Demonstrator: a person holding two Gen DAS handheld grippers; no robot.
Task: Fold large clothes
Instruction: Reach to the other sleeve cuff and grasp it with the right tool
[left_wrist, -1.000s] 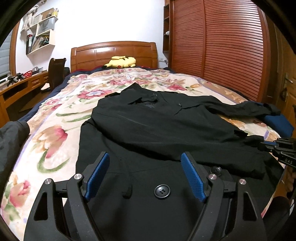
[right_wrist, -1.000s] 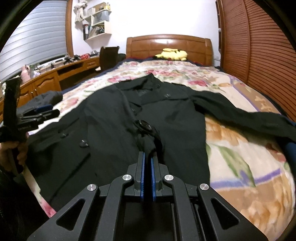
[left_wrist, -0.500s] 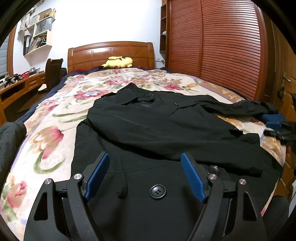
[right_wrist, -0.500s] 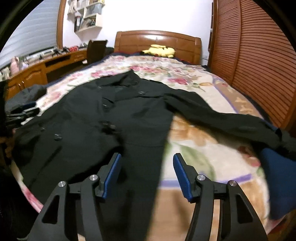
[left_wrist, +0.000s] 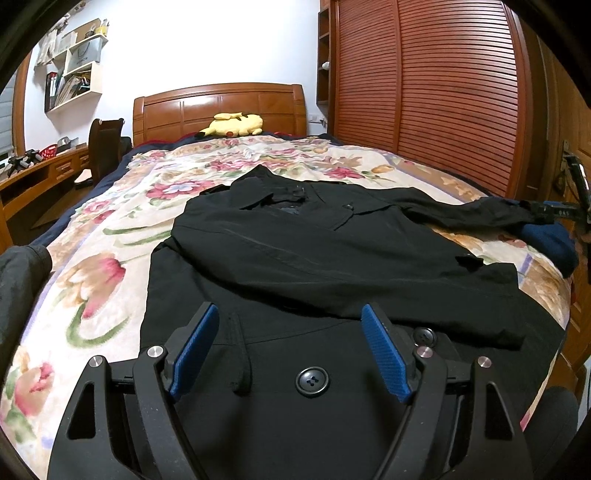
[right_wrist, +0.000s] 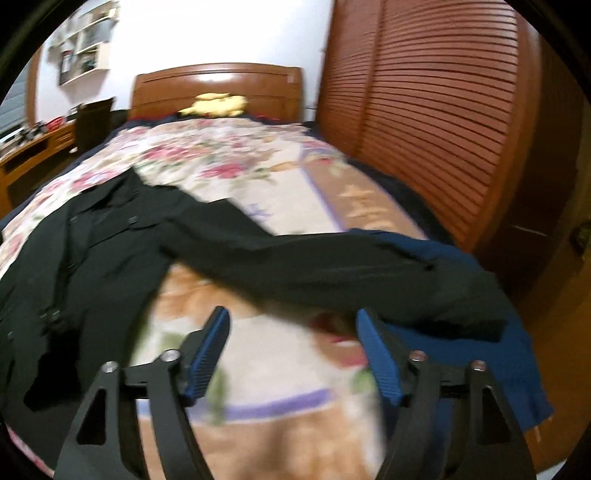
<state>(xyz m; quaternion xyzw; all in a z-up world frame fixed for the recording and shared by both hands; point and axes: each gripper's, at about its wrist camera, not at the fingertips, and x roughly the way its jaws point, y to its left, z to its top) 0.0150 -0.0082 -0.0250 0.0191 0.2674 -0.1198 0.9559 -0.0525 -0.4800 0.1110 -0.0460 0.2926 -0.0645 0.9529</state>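
Coat (left_wrist: 332, 258) lies blurred in the right view, hem cut off; left jaws wide, empty; right jaws opening, empty.

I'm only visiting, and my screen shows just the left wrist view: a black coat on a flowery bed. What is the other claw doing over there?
Observer: The right claw holds nothing. Its jaws are opening, and only the floral bedspread shows between them.
Operator: What is it facing?
Observer: The outstretched sleeve of the black coat lies straight across, just ahead of it.
Operator: And the blue patch by that sleeve?
Observer: That is a navy cloth. It spreads well past the sleeve's end toward the near edge of the bed, and the sleeve's end rests on top of it.
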